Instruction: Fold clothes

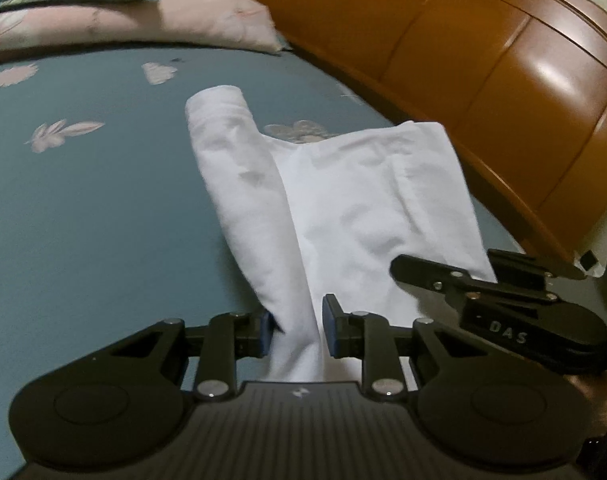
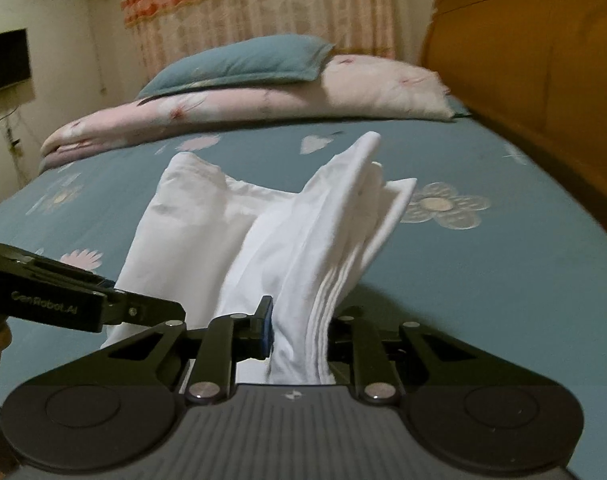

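The left gripper [image 1: 295, 330] and right gripper [image 2: 299, 330] each pinch a bunched edge of the white garment [image 1: 367, 204], lifting its near end. Its far end trails onto the blue floral bed [image 1: 103, 208] beside the wooden headboard [image 1: 483, 60].

Home bedroom, bed with teal floral sheet [image 2: 503, 280], wooden headboard [image 1: 483, 80], pillows [image 2: 239, 62], patterned curtain [image 2: 255, 4]

White garment [image 1: 343, 208] on a teal sheet [image 1: 103, 200] with pale flowers; pink floral quilt [image 2: 223, 112], teal pillow [image 2: 243, 60], orange-brown headboard [image 1: 483, 60].
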{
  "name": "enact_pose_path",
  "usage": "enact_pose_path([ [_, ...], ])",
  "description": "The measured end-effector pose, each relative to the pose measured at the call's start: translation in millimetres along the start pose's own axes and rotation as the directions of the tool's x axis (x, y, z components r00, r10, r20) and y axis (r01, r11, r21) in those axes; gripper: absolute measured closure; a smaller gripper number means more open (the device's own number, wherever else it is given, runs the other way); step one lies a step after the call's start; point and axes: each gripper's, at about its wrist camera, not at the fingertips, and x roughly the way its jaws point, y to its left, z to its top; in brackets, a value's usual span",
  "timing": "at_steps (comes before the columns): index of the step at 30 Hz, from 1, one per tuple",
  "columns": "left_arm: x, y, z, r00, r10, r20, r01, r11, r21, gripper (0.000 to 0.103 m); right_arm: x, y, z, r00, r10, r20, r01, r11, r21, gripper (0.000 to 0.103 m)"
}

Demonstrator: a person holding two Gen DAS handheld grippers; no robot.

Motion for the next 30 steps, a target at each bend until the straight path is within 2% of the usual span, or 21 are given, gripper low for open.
enact_pose_path([
  [9, 29.9, -41.7, 4.7, 0.999, -0.023, -0.033, 0.025, 0.998, 0.057, 0.079, -10.1, -37.1, 1.3, 0.996, -0.076, 0.047, 0.076, 0.997, 0.011, 0.081],
  [21, 58.4, -64.7, 10.9, 0.998, -0.037, -0.050, 0.041, 0.996, 0.077, 0.079, -1.7, -62.1, -1.4, 0.991, -0.127, 0.040, 0.128, 0.992, -0.018, 0.081],
  [30, 60.0, -64.2, 12.0, 0.998, -0.033, -0.060, 0.037, 0.998, 0.058, 0.079, 13.9, -68.0, -2.1, 0.988, -0.151, 0.011, 0.151, 0.988, -0.039, 0.080],
])
